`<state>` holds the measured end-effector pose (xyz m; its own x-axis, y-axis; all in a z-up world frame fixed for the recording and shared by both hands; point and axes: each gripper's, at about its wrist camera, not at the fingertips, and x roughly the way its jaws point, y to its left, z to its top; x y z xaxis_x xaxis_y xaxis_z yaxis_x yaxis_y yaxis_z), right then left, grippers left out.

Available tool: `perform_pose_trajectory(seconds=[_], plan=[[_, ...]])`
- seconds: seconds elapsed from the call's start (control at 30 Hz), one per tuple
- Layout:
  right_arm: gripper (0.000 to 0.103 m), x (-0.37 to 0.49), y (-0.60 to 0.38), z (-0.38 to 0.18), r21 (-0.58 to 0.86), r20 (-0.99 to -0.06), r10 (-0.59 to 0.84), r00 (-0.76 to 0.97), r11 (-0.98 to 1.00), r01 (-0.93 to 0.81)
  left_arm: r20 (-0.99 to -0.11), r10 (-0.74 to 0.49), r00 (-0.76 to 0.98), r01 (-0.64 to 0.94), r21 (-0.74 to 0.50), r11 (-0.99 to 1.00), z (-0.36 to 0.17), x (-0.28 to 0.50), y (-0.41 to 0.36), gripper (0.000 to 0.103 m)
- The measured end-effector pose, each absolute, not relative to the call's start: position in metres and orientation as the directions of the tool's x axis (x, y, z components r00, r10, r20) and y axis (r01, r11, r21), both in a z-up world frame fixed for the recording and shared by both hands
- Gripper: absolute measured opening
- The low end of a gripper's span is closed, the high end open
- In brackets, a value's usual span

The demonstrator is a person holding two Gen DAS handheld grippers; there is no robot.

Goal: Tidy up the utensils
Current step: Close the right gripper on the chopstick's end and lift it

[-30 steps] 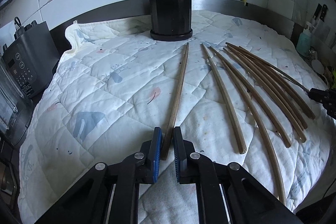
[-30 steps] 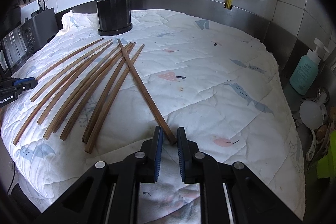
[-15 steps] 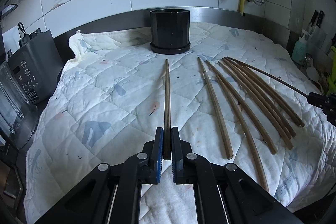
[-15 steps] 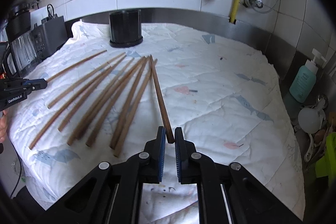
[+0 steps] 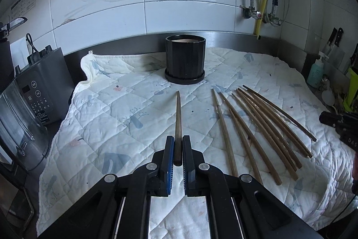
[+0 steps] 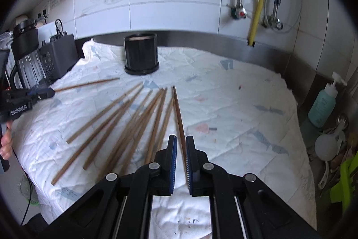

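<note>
On a quilted cloth [image 5: 116,118] before the black holder [image 5: 185,59], the left gripper [image 5: 178,152] clamps one chopstick [image 5: 178,118] aloft; eight more [image 5: 252,127] lie beside it. Right view: the right gripper [image 6: 181,155] grips another chopstick [image 6: 178,113], raised beside that loose fan

Both wrist views toward shared holder [image 5: 185,59]

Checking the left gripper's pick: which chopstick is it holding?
The lone chopstick clamped in the left gripper, pointing at the black holder, apart from the fanned chopsticks on the cloth.
</note>
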<state>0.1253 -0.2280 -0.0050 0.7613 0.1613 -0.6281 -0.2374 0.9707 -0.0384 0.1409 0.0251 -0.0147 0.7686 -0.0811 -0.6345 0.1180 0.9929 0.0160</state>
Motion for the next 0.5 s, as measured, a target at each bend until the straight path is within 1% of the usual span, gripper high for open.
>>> perform_pose_trajectory(seconds=[0.1,0.17,0.23,0.27,0.4,0.5], plan=[[0.012,0.123,-0.235,-0.024,-0.014,-0.667,0.154,0.729,0.976,-0.219,-0.639,-0.082,0.765,0.119,0.015,0.993,-0.017,0.142,0.025,0.006],[0.017,0.121,-0.240,-0.034,0.005,-0.686,0.157,0.711,0.977,-0.212,-0.640,-0.081,0.764,0.118,0.015,0.993,-0.018,0.142,0.024,0.006],[0.033,0.120,-0.243,-0.039,0.002,-0.689,0.144,0.710,0.981,-0.196,-0.642,-0.082,0.762,0.117,0.012,0.993,-0.019,0.143,0.024,0.006],[0.035,0.121,-0.244,-0.042,0.005,-0.691,0.143,0.709,0.981,-0.194,-0.643,-0.083,0.761,0.117,0.011,0.993,-0.019,0.144,0.023,0.006],[0.035,0.125,-0.244,-0.049,0.031,-0.696,0.173,0.697,0.977,-0.212,-0.648,-0.076,0.758,0.114,0.016,0.993,-0.021,0.146,0.021,0.006],[0.035,0.127,-0.242,-0.055,0.019,-0.700,0.167,0.695,0.976,-0.216,-0.650,-0.073,0.756,0.114,0.021,0.993,-0.022,0.148,0.019,0.006]])
